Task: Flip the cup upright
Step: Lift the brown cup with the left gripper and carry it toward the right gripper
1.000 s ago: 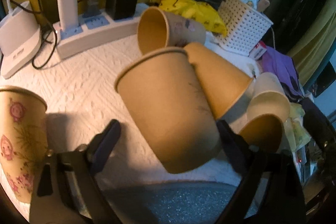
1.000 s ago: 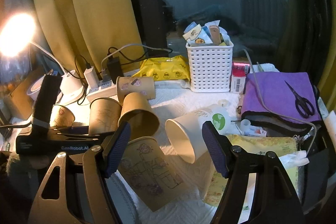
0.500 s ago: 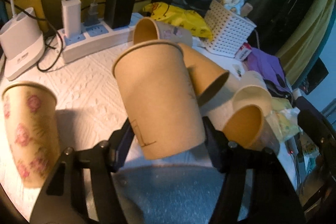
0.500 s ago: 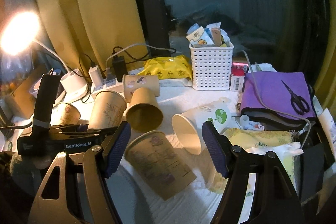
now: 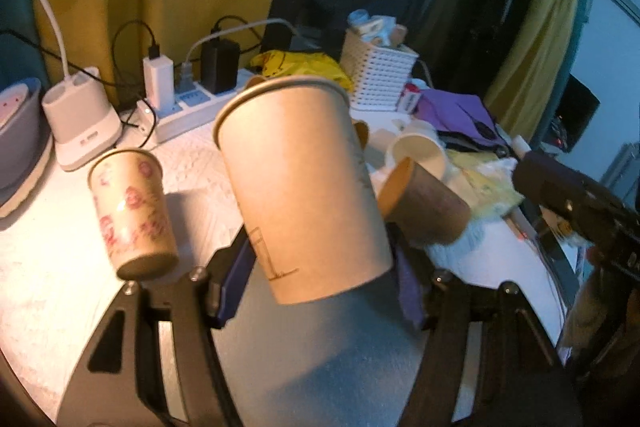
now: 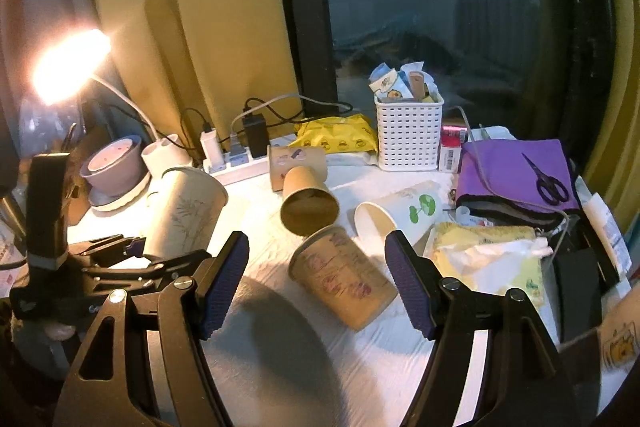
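The desk (image 6: 280, 367) is covered with a white textured sheet and carries all items. A purple cloth (image 6: 512, 167) lies at the right rear with black scissors (image 6: 550, 185) on top. A white perforated basket (image 6: 408, 135) stands at the rear centre, beside a yellow packet (image 6: 340, 137) and a white power strip (image 5: 188, 115).

The left gripper (image 5: 320, 279) has its jaws closed on the lower body of a brown paper cup (image 5: 298, 187). The cup is held above the desk, mouth up, tilted slightly from vertical. In the right wrist view the same cup (image 6: 184, 213) appears at the left, clamped near its base.

The right gripper (image 6: 316, 283) has its jaws wide apart and holds nothing. A printed brown cup (image 6: 340, 275) lies on its side on the desk between the jaws, not touching them.

A pink-flowered cup (image 5: 130, 211) stands upright to the left of the held cup. A white cup (image 6: 394, 215) with a green logo and two further brown cups (image 6: 308, 203) lie on their sides behind.
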A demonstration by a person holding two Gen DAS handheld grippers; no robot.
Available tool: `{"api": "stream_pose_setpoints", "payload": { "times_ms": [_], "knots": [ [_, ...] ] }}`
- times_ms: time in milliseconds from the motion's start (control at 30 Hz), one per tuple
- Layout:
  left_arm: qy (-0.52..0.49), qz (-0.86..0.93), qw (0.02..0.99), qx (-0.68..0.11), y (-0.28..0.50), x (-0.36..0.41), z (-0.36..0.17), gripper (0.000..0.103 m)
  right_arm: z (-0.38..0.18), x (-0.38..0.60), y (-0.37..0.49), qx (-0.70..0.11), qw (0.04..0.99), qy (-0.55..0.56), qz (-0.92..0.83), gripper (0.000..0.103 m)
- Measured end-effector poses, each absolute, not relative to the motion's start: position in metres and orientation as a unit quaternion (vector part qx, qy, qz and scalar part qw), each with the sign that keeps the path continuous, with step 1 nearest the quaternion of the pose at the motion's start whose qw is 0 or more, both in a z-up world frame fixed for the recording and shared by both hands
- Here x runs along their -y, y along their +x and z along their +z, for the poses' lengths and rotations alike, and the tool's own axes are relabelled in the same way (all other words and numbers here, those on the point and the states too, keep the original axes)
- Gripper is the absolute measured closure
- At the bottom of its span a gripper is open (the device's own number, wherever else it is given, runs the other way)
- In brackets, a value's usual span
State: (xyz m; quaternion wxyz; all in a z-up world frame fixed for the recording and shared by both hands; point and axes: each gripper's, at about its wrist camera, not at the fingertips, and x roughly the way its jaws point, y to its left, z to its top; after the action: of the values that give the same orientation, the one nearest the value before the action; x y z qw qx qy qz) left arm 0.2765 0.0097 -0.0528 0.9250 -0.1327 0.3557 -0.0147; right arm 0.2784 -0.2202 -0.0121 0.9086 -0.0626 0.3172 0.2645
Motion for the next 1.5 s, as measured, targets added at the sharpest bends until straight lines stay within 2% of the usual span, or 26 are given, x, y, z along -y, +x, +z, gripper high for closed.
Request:
{"api": "stream_pose_setpoints", "payload": {
  "times_ms": [467, 900, 1500],
  "knots": [
    [-0.112, -0.070, 0.930, -0.342, 0.189, 0.018, -0.052, 0.039, 0.000, 0.229, 0.205, -0.321, 0.908, -0.040, 0.267, 0.029],
    [-0.090, -0.063, 0.930, -0.352, 0.125, 0.028, -0.074, 0.039, -0.015, 0.233, 0.157, -0.355, 0.897, -0.029, 0.263, 0.029],
    [-0.028, -0.104, 0.948, -0.299, 0.060, 0.070, -0.082, 0.039, -0.022, 0.227, 0.095, -0.394, 0.846, 0.053, 0.355, 0.029]
  ]
}}
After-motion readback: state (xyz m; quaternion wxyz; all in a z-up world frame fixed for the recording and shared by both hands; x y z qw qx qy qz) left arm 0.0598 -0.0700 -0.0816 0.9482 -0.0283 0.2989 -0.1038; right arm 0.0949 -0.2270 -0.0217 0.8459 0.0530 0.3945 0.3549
